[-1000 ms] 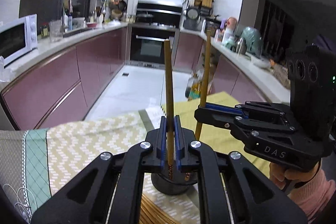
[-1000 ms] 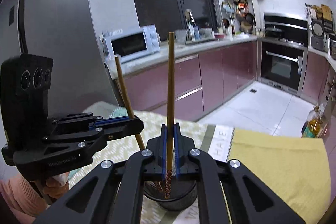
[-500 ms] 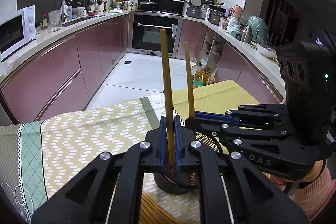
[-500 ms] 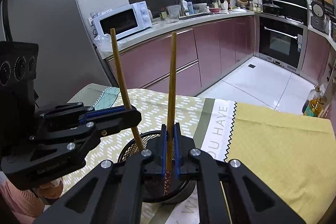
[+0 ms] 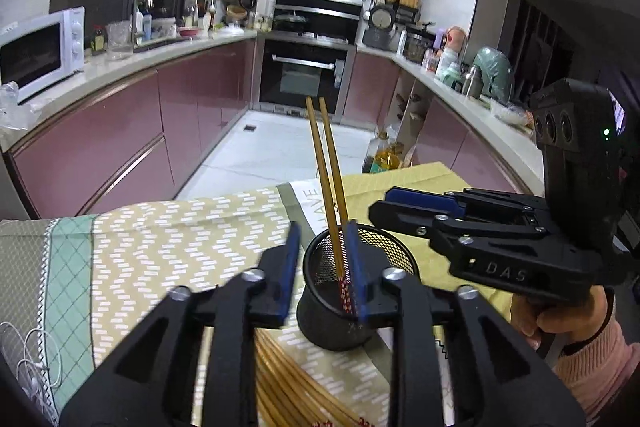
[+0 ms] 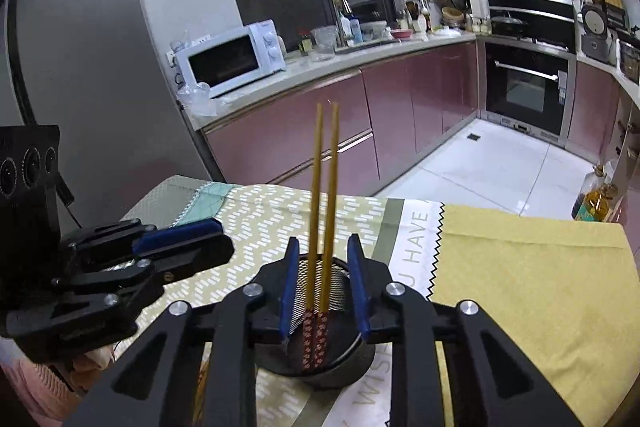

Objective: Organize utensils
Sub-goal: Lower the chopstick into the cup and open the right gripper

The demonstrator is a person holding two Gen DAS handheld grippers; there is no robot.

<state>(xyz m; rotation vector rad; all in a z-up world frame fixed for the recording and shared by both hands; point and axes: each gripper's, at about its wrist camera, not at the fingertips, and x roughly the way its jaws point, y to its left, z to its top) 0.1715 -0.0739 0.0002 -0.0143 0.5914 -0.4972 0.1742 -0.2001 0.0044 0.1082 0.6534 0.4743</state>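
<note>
Nearest the left wrist camera, a loose bundle of chopsticks (image 5: 280,379) lies flat on the patterned cloth of the table (image 5: 160,247), partly hidden under the gripper arms; these are not yet sorted, so a good share of the work seems to remain.

Just beyond them, the left gripper (image 5: 322,263) has its jaws opening, the blue pads standing clear on either side of the mesh holder (image 5: 344,307). Nothing is pressed between them. The right gripper (image 6: 324,283) is likewise opening, its pads spread to each side of the holder and touching neither stick.

Inside the black mesh holder stand the two chopsticks (image 6: 326,211), close together, patterned red ends down in the cup and plain ends up, leaning slightly. Both appear released and resting on the holder's wall, so this pair looks delivered.

The next step, as I judge it, is to draw both grippers back and return to the bundle for more.

Further off, the yellow cloth (image 6: 540,267) covers the far side of the table, and past that the kitchen floor, pink cabinets, a microwave (image 6: 232,61) and the oven (image 5: 304,75).
</note>
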